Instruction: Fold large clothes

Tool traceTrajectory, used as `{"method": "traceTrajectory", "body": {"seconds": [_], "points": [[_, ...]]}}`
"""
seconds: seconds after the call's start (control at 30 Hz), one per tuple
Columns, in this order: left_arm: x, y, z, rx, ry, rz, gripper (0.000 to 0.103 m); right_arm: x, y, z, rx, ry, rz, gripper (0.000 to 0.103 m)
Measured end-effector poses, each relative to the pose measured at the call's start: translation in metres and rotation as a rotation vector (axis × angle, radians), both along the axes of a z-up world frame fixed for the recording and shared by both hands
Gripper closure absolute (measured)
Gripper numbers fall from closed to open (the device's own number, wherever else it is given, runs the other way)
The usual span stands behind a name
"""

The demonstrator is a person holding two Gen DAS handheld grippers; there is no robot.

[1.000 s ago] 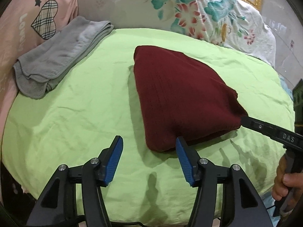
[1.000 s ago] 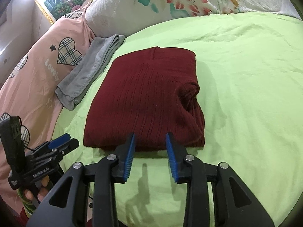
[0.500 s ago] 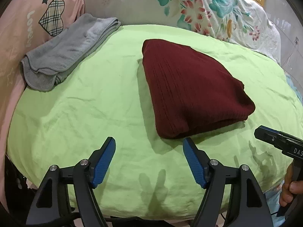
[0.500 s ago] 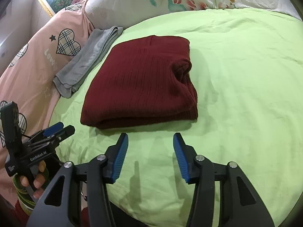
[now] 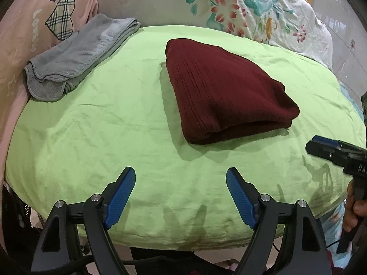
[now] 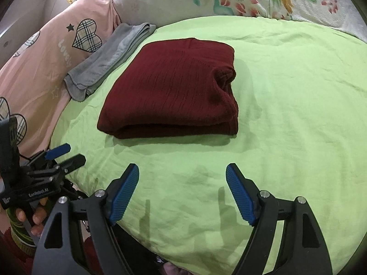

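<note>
A dark red knit sweater point(image 5: 224, 91) lies folded in a compact stack on the green bed sheet point(image 5: 110, 123); it also shows in the right wrist view point(image 6: 174, 91). My left gripper point(image 5: 180, 178) is open and empty, held back from the sweater's near edge over the sheet. My right gripper point(image 6: 182, 174) is open and empty, also short of the sweater. Each gripper shows in the other's view: the right one at the far right point(image 5: 330, 149), the left one at the far left point(image 6: 62, 155).
A folded grey towel point(image 5: 75, 59) lies at the sheet's left edge, also seen in the right wrist view point(image 6: 107, 61). A pink heart-print duvet point(image 5: 34, 23) is on the left, floral pillows point(image 5: 229, 6) are behind. The bed's front edge point(image 5: 183, 245) is just below my grippers.
Both grippers have let go of the sweater's near edge, opened wide and drawn back toward the bed's front edge. The sweater stays folded on the sheet.
</note>
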State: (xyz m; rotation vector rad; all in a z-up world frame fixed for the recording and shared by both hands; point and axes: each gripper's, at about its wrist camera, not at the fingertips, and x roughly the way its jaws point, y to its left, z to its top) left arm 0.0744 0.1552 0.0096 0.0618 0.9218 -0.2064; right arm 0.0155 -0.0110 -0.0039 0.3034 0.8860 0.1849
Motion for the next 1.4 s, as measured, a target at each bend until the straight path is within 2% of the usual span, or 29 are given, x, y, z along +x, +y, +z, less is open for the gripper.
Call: {"method": "traceTrajectory", "body": {"seconds": [0.27,0.43,0.5,0.53,0.57,0.6,0.63,0.73,0.8,0.9,0.93,1.03,1.1,1.17,1.23,1.33,1.4], "points": [[0.042,0.003,0.012,-0.009,-0.024,0.045,0.021,0.054,-0.041,0.014,0.06,-0.066,-0.095,0.025],[0.072,0.001,0.017,-0.027,-0.023,0.075,0.02,0.1,-0.069,0.004,0.175,-0.049,-0.168,0.025],[0.081,-0.001,0.016,-0.021,-0.026,0.088,0.02,0.119,-0.074,-0.005,0.223,-0.03,-0.173,0.029],[0.085,-0.002,0.015,-0.02,-0.026,0.093,0.02,0.128,-0.075,-0.011,0.239,-0.007,-0.175,0.037],[0.091,-0.002,0.013,-0.021,-0.025,0.095,0.02,0.136,-0.076,-0.018,0.258,0.023,-0.176,0.066],[0.098,-0.003,0.011,-0.019,-0.017,0.102,0.02,0.143,-0.076,-0.023,0.279,0.05,-0.165,0.084],[0.104,-0.002,0.01,-0.025,-0.008,0.105,0.02,0.144,-0.074,-0.024,0.284,0.051,-0.165,0.085],[0.11,-0.003,0.008,-0.031,-0.019,0.104,0.013,0.135,-0.069,-0.005,0.218,-0.03,-0.179,0.087],[0.114,-0.008,0.002,-0.007,-0.014,0.091,0.011,0.136,-0.067,-0.008,0.204,-0.019,-0.184,0.087],[0.114,-0.014,-0.003,0.011,-0.006,0.076,0.011,0.145,-0.063,-0.026,0.179,0.043,-0.178,0.084],[0.113,-0.015,-0.001,0.018,-0.009,0.075,0.011,0.144,-0.064,-0.026,0.187,0.044,-0.186,0.079],[0.105,-0.015,0.002,0.017,-0.011,0.078,0.011,0.136,-0.066,-0.016,0.2,0.028,-0.204,0.074],[0.099,-0.012,0.004,0.014,-0.011,0.085,0.011,0.123,-0.063,-0.003,0.172,0.001,-0.203,0.065],[0.089,-0.009,0.006,0.001,-0.007,0.093,0.011,0.107,-0.059,0.009,0.156,-0.027,-0.192,0.041],[0.077,-0.006,0.007,-0.01,0.0,0.095,0.011,0.089,-0.053,0.018,0.139,-0.054,-0.176,0.032],[0.06,-0.005,0.002,0.001,0.035,0.096,0.011,0.06,-0.041,0.022,0.094,-0.062,-0.138,0.024],[0.045,-0.005,-0.004,0.008,0.055,0.084,0.011,0.042,-0.03,0.019,0.043,-0.054,-0.101,0.024]]}}
